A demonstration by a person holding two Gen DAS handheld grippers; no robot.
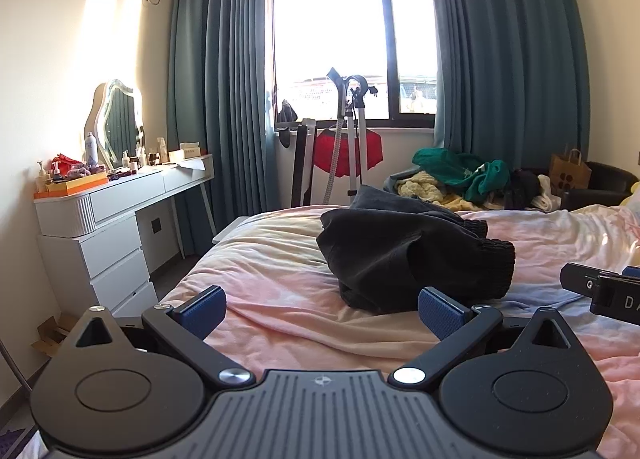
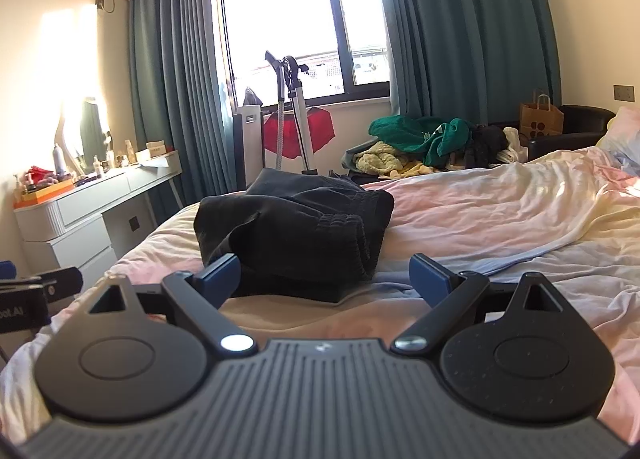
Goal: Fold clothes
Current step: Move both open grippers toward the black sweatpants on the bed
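The dark garment (image 1: 412, 255) lies bunched on the bed (image 1: 280, 299), just ahead of both grippers. It appears soft, limp and moderately heavy; the ribbed cuffs (image 2: 344, 235) offer the firmest hold. The left gripper (image 1: 322, 309) and right gripper (image 2: 324, 279) have jaws spread wide, holding nothing. Open bedding extends to the right; the bed edge lies to the left, toward the dresser (image 1: 120, 227).
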